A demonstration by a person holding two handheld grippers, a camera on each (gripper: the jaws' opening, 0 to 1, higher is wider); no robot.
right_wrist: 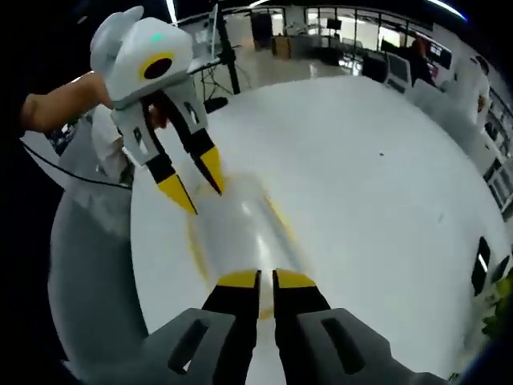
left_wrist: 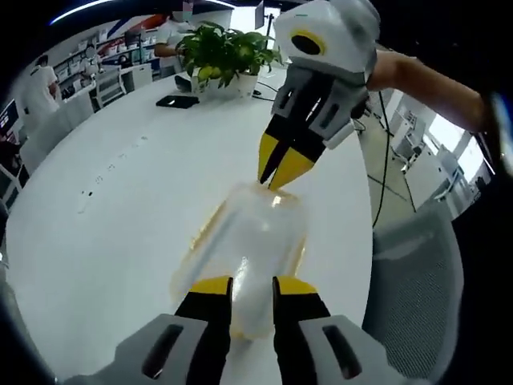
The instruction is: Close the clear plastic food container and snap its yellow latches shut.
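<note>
A clear plastic food container [left_wrist: 250,233] with yellow latches along its rim lies on the white round table [left_wrist: 120,208]. In the left gripper view my left gripper [left_wrist: 253,287] stands open at the container's near end, and the clear plastic shows between its yellow fingertips. My right gripper [left_wrist: 277,172] comes down from the upper right, shut, with its tips at the container's far edge. In the right gripper view the container [right_wrist: 240,228] is blurred. There my right gripper [right_wrist: 266,279] sits shut at its near end, and my left gripper [right_wrist: 196,186] stands open over its far end.
A potted plant [left_wrist: 228,52] and a flat black object [left_wrist: 178,101] stand at the table's far side. A grey chair [left_wrist: 413,273] sits by the table's edge next to the container. A person's bare arm [left_wrist: 425,80] holds the right gripper. Desks and people fill the background.
</note>
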